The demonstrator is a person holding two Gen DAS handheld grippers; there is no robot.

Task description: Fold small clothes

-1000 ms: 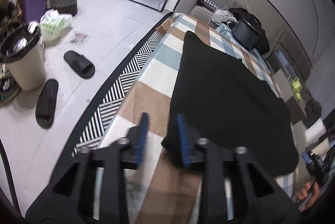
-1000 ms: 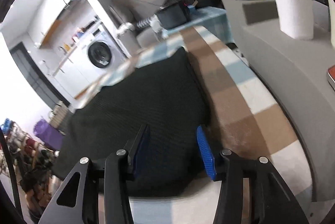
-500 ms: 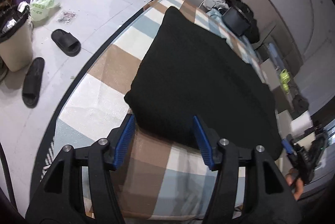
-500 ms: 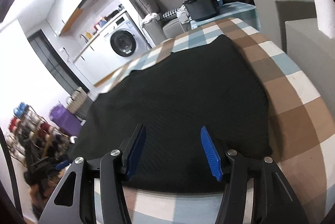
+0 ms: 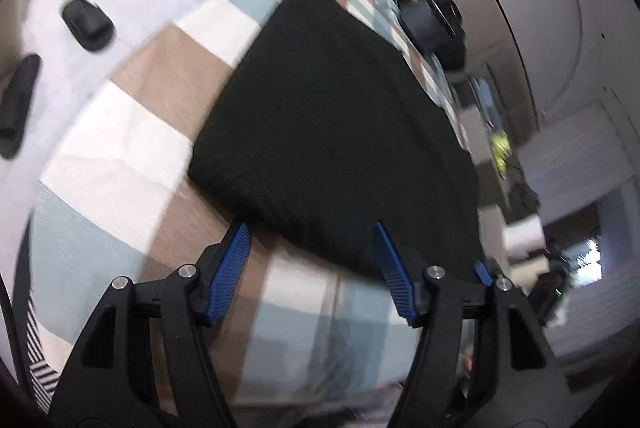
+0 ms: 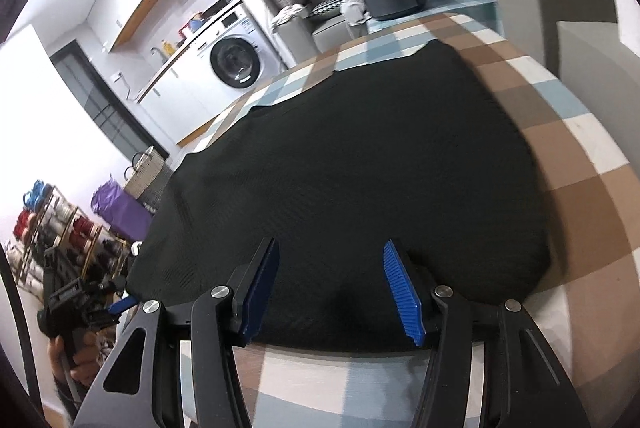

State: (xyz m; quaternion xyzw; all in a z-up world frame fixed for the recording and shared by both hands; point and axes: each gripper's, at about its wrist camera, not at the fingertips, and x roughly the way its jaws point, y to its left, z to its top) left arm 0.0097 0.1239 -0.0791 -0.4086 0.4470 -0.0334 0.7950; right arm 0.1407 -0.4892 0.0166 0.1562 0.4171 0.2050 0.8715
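On checked cloth point(image 6: 580, 164) lies black garment point(image 6: 352, 164); washing machine point(image 6: 234, 62) behind; left gripper point(image 5: 310, 228) opening, right gripper point(image 6: 330, 252) apart.

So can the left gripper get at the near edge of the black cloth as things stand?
Probably yes. The left gripper is opening, nothing between its jaws, and the black cloth lies flat on the checked cover with its near edge just ahead and nothing in the way.

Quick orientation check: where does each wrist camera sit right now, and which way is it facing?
Left wrist: on the left gripper, jaws opening, aimed down at the black garment's near-left edge; the right gripper's blue tip shows.
Right wrist: on the right gripper, over the near-right edge; the left hand shows.
Shared: garment, checked cloth.
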